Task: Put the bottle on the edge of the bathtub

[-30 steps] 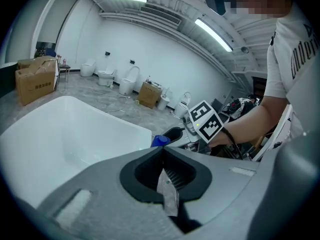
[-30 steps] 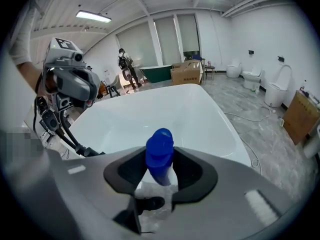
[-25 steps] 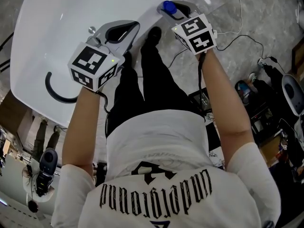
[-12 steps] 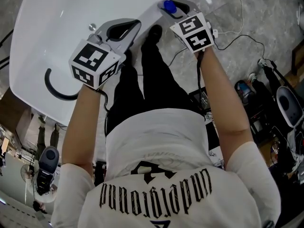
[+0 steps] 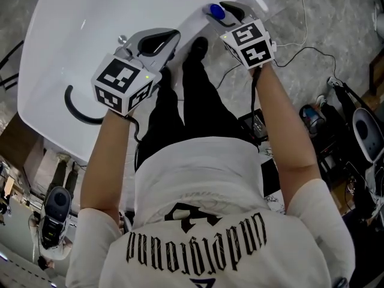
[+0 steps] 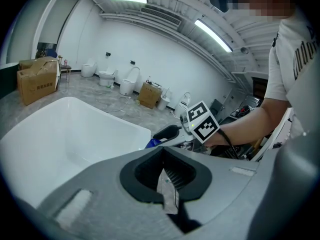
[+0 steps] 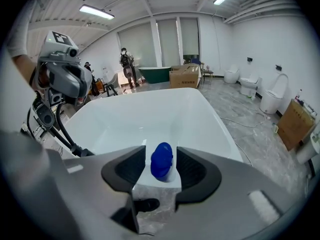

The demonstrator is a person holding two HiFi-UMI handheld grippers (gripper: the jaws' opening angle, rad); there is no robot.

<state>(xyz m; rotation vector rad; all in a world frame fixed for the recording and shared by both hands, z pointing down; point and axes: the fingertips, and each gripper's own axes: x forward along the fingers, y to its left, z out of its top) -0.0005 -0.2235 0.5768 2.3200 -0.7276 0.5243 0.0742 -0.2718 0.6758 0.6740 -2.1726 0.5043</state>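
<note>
A blue bottle (image 7: 161, 160) stands on the white rim of the bathtub (image 7: 150, 114), at the tub's corner (image 5: 193, 21). My right gripper (image 7: 161, 168) straddles it. Its jaws are opening, and a strip of white rim shows on each side of the bottle, so the pads are off it. In the head view the bottle (image 5: 214, 11) peeks out beside the right gripper (image 5: 224, 13). My left gripper (image 5: 171, 36) hovers over the tub's near rim with its jaws together and nothing held. The left gripper view shows the bottle (image 6: 152, 143) and the right gripper (image 6: 167, 132) ahead.
A black hose (image 5: 75, 110) curves inside the tub, and a metal knob (image 5: 122, 39) sits near the left gripper. The person's black shoe (image 5: 198, 44) is by the tub's side. Cables (image 5: 300, 47) trail over the marble floor. Toilets (image 7: 272, 99) and cardboard boxes (image 6: 37, 79) stand further off.
The head view has shifted slightly. Both grippers stay over the tub's rim, and the blue bottle stays at the corner by the right gripper.
</note>
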